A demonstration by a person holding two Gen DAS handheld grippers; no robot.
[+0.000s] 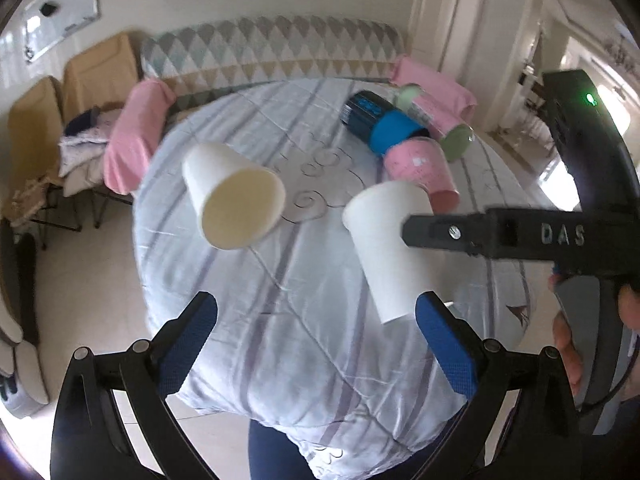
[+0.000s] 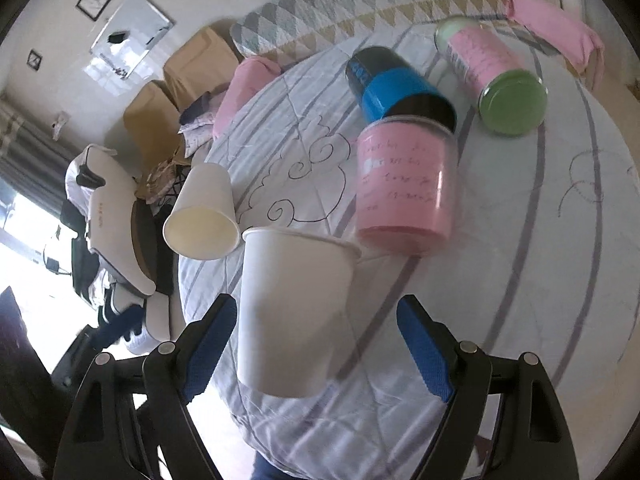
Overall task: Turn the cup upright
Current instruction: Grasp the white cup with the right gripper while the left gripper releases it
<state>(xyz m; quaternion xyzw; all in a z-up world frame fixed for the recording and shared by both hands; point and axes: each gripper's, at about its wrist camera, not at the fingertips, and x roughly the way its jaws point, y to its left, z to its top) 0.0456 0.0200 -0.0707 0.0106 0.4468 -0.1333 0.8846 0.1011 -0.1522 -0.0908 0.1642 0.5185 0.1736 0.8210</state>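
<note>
Two white paper cups are on the quilted table. One cup lies on its side with its mouth towards me; it also shows in the right wrist view. The other cup stands upright between the jaws of my right gripper, whose blue pads stand wide apart and clear of the cup. The right gripper's finger crosses this cup in the left wrist view. My left gripper is open and empty, above the table's near part.
A pink jar, a blue and black can and a green-lidded pink jar lie on their sides at the table's far right. Pink cushions and a patterned sofa stand behind. Chairs with clothes are at the left.
</note>
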